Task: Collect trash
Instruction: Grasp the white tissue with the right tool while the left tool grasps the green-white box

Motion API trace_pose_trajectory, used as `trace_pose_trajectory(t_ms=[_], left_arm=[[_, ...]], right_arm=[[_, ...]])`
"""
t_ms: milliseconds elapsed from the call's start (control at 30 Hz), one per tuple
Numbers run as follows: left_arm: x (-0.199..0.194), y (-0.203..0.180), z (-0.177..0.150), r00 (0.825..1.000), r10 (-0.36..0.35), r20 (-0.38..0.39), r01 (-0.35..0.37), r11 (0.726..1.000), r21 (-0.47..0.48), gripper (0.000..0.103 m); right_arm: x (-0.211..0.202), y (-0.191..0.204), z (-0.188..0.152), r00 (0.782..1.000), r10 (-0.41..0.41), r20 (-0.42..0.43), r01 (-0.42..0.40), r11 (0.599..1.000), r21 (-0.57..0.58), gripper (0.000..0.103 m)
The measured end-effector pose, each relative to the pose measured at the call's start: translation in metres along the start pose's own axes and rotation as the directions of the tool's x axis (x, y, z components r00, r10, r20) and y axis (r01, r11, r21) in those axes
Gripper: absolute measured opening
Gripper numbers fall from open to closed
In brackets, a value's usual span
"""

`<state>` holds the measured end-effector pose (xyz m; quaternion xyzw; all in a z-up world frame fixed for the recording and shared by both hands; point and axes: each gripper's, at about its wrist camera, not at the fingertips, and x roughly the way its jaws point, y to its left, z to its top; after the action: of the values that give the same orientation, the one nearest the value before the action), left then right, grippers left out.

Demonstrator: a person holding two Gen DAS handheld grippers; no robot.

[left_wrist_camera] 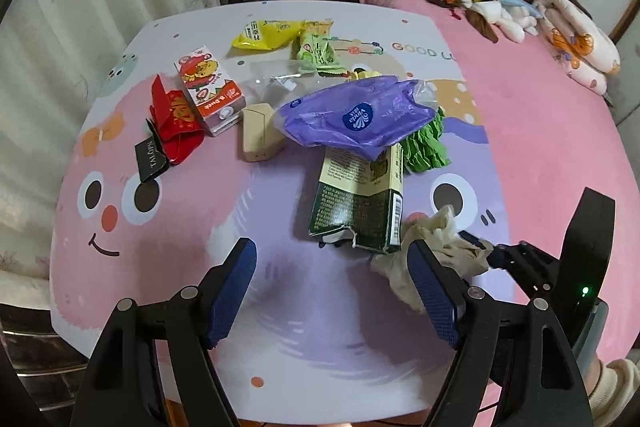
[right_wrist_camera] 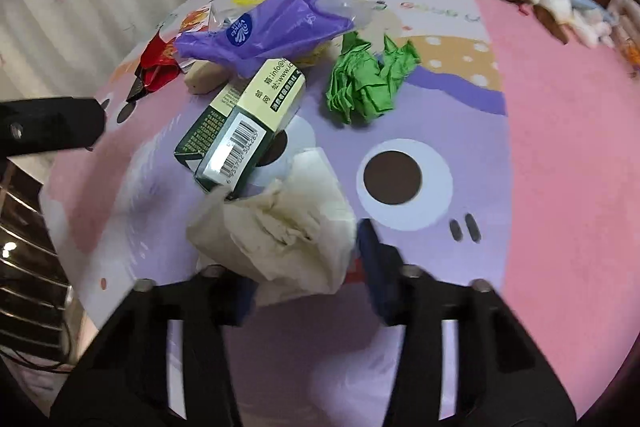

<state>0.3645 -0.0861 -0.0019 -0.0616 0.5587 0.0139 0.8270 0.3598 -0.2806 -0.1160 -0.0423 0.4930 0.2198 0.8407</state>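
- Trash lies scattered on a cartoon-print table mat: crumpled cream tissue nearest, torn green carton touching it, purple plastic bag draped over the carton's far end, green crumpled paper just beside.
- Further back: red wrapper, juice carton, small beige box, yellow packet, green snack wrapper.
- Right gripper: fingers straddle the tissue, wad fills the gap; blurred, so cannot tell if clamped or only closing in.
- Left gripper: spread wide, nothing between the fingers, hovering over bare mat near the carton's torn end.
- Risk: tissue is soft and loose, so a shallow pinch may catch only an outer fold and the wad tears or slips out on lift.
- Risk: tissue touches the carton, so lifting could drag or tip the carton and shift the purple bag on top.
- Risk: the two grippers are close together; the left one's right finger sits beside the tissue and could collide with the right gripper.
- No bin visible in either view; drop-off spot unknown.
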Motion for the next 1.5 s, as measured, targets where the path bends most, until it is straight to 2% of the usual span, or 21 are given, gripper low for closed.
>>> trace_pose_trajectory(t_ms=[133,400,567,633,733,767,800,867,1100,1267,1500], left_arm=[[0.019,-0.010,0.007,1.000,0.010,-0.023,-0.010,1.000,-0.009,0.080],[0.069,-0.044,0.029,0.995,0.045,-0.085,-0.045,0.999,-0.004,0.079],[0.097,-0.066,0.046,0.987,0.124,-0.105,-0.122,0.992,0.033,0.074],[0.107,-0.073,0.051,0.980,0.168,-0.107,-0.161,0.985,0.066,0.069],[0.123,-0.080,0.054,0.969,0.212,-0.126,-0.198,0.974,0.114,0.044],[0.128,-0.081,0.055,0.967,0.213,-0.143,-0.197,0.973,0.123,0.030],[0.131,-0.080,0.055,0.966,0.210,-0.151,-0.192,0.973,0.126,0.027],[0.125,-0.080,0.054,0.972,0.204,-0.117,-0.188,0.972,0.141,0.022],[0.092,-0.055,0.038,0.985,0.121,-0.121,-0.107,0.987,0.117,0.022],[0.047,-0.021,0.009,0.994,0.054,-0.090,-0.043,0.992,0.122,0.022],[-0.022,0.034,-0.038,1.000,0.009,-0.016,-0.007,0.989,0.147,0.022]], right_arm=[[0.000,-0.009,0.007,1.000,0.029,-0.007,-0.030,1.000,-0.008,0.019],[-0.021,-0.041,0.010,1.000,0.022,0.012,-0.022,1.000,0.012,0.018],[-0.028,-0.056,0.004,1.000,0.014,0.011,-0.015,0.998,0.061,0.018],[-0.027,-0.059,0.001,1.000,0.009,0.004,-0.010,0.997,0.075,0.018],[-0.027,-0.060,-0.004,1.000,0.008,-0.007,-0.008,0.996,0.086,0.018],[-0.027,-0.059,-0.005,1.000,0.009,-0.009,-0.009,0.996,0.086,0.018],[-0.026,-0.058,-0.005,1.000,0.010,-0.011,-0.009,0.996,0.085,0.018],[-0.026,-0.054,-0.005,1.000,0.014,-0.013,-0.013,0.996,0.084,0.018],[-0.034,-0.028,0.002,0.999,0.046,-0.006,-0.045,0.997,0.066,0.018],[-0.045,0.000,0.007,0.998,0.071,0.002,-0.071,0.997,0.043,0.018],[-0.060,0.046,0.004,0.996,0.084,-0.007,-0.084,0.996,0.039,0.018]])
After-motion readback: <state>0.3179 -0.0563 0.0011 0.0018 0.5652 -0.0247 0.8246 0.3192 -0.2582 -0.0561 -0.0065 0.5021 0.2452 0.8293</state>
